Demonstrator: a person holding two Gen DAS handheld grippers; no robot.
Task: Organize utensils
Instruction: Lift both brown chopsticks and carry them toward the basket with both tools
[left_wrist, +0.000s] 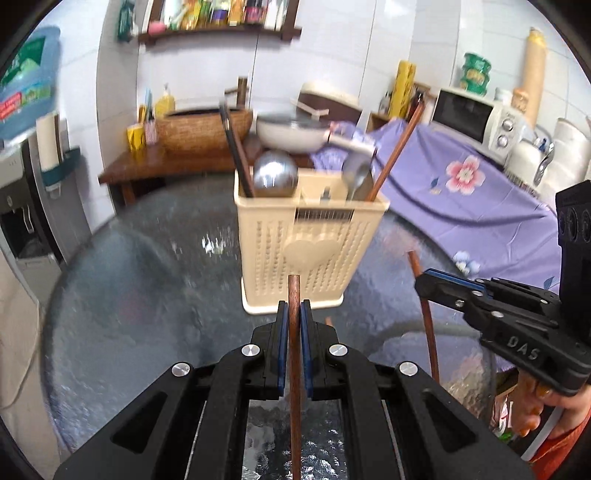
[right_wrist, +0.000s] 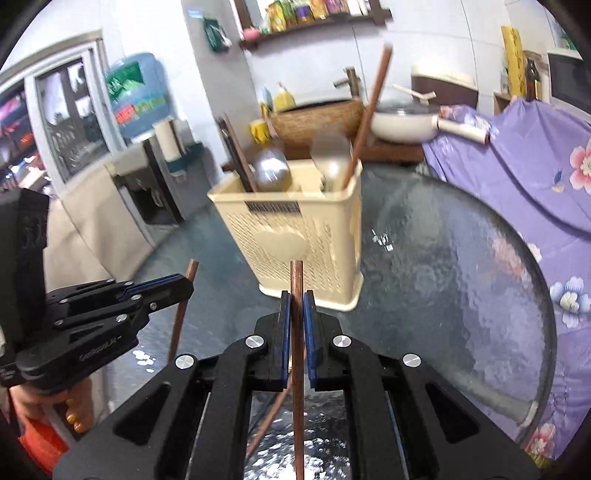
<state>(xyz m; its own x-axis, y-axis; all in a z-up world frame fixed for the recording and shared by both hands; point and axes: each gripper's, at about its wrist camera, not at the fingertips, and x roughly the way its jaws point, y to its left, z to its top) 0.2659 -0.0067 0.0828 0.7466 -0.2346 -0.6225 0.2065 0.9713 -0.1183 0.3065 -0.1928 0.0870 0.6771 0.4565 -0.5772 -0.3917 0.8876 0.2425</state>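
A cream perforated utensil holder (left_wrist: 308, 243) stands on the glass table (left_wrist: 147, 280); it also shows in the right wrist view (right_wrist: 295, 236). It holds a steel ladle (left_wrist: 275, 177), a spoon (left_wrist: 356, 179), dark chopsticks (left_wrist: 234, 147) and one brown chopstick (left_wrist: 399, 147). My left gripper (left_wrist: 294, 310) is shut on a brown chopstick (left_wrist: 294, 354), upright, just in front of the holder. My right gripper (right_wrist: 297, 301) is shut on another brown chopstick (right_wrist: 297, 332); it appears at the right of the left wrist view (left_wrist: 421, 282).
A purple flowered cloth (left_wrist: 461, 184) covers a surface at the right, with a microwave (left_wrist: 476, 118) on it. A wooden table behind carries a woven basket (left_wrist: 203, 129) and a white pan (left_wrist: 295, 133). A water dispenser (left_wrist: 22, 184) stands at the left.
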